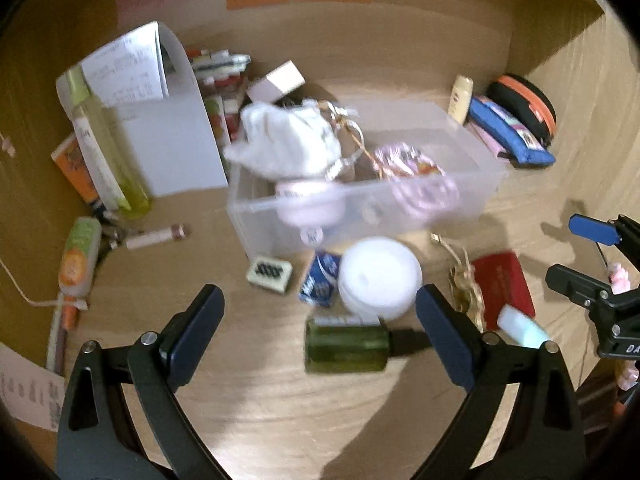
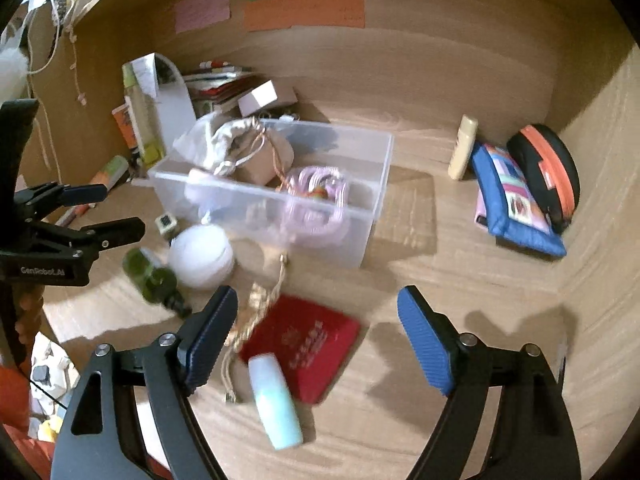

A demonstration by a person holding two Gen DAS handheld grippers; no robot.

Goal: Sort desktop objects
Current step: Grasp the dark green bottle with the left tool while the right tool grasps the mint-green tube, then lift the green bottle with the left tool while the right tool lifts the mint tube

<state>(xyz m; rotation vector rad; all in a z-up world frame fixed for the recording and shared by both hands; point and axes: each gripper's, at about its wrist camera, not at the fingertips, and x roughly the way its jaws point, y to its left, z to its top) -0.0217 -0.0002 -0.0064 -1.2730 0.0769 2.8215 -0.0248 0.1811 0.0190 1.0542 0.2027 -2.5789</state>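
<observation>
1. Left wrist view: your left gripper stood wide open above the wooden desk, its jaws holding nothing.
2. Between and just beyond those jaws lay a dark green bottle on its side, and past it a round white jar.
3. Beside the jar sat a small blue packet, and left of that a small pale block with dark slots.
4. Beyond these stood a clear plastic bin, holding a white drawstring bag that spilled over its far-left corner, a coil of pink cable and a pink round item.
5. Right wrist view: your right gripper was also open, with nothing between its blue pads.
6. Near its left finger lay a red pouch flat on the desk, with a gold cord trailing beside it and a pale blue-green tube lying partly on its near edge.
7. Against the right wall leaned a blue pencil case, a black and orange zip case and a cream bottle standing upright.
8. At the back left stood a tall yellow-green bottle, a white bookend with papers and a stack of booklets.
9. Coloured paper notes were stuck on the back wall.
10. Both views were somewhat blurred, so small print could not be read.
</observation>
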